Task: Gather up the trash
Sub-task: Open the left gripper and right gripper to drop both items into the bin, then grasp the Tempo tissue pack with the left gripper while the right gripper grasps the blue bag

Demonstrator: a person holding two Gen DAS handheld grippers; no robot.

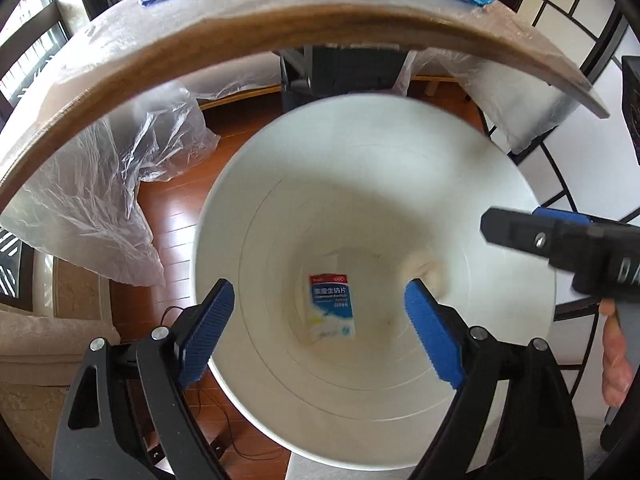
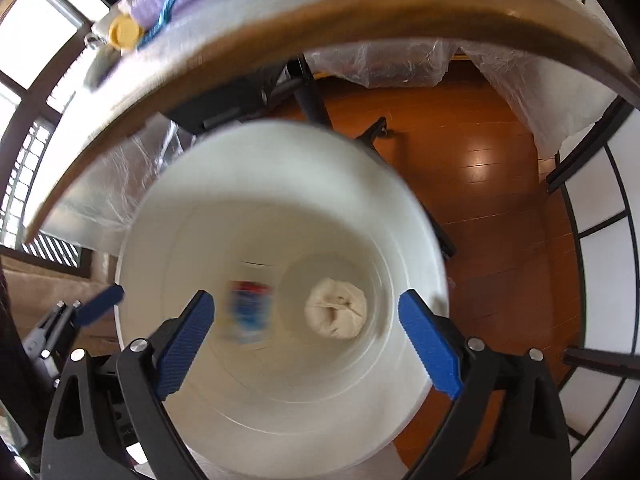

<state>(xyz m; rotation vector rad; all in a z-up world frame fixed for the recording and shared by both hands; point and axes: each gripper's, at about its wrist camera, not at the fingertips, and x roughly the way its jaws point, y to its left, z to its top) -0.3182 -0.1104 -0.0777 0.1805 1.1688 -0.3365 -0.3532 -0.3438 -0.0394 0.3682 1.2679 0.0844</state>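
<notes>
From the left wrist camera, the left gripper [image 1: 320, 328] points steeply down into a white bin [image 1: 460, 184] standing on the wooden floor [image 1: 176, 224] just below the table edge [image 1: 280, 36]. Its blue pads are spread wide and hold nothing. Directly beyond and below the gap between them a small red, white and blue packet [image 1: 331, 306] lies at the bottom of the bin, its long side running roughly along the line the gripper points. A pale crumpled wad [image 1: 422, 270] is just visible beside the right pad, blurred. The right gripper [image 1: 520, 236] enters from the right over the bin's rim, with the person's fingers [image 1: 614, 354] showing behind it. From the right wrist camera, the right gripper [image 2: 304, 340] also aims down into the bin [image 2: 280, 152], jaws released and empty. The wad [image 2: 335, 307] sits at the bottom, straight ahead between the pads, and the packet [image 2: 250, 312], smeared by blur, lies to its left, nearer the left pad. The left gripper [image 2: 96, 304] shows at the left, beside the bin's rim. More items remain on the table [image 2: 280, 4] above, so the likely next move is upward to the tabletop; which hand is nearer to them cannot be told.
</notes>
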